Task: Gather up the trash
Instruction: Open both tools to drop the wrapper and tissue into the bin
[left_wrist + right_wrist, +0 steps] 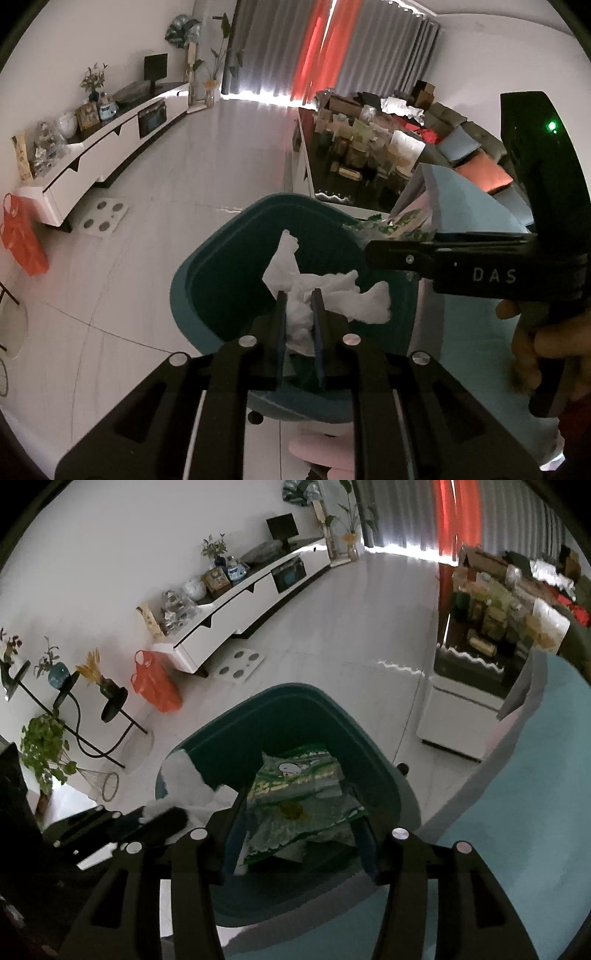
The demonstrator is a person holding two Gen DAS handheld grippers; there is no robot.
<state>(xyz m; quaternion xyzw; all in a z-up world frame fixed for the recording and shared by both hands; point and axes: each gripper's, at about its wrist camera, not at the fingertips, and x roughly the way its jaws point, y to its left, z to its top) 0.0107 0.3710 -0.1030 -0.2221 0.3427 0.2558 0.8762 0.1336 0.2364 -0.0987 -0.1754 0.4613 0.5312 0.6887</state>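
Above the teal bin (192, 280), crumpled white tissue (332, 295) and green wrapper (299, 797), each finger-pinched.

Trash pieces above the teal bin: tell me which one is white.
The crumpled white tissue, pinched in the left hand-held gripper. The other piece, in the right hand-held gripper, is a green printed plastic wrapper.
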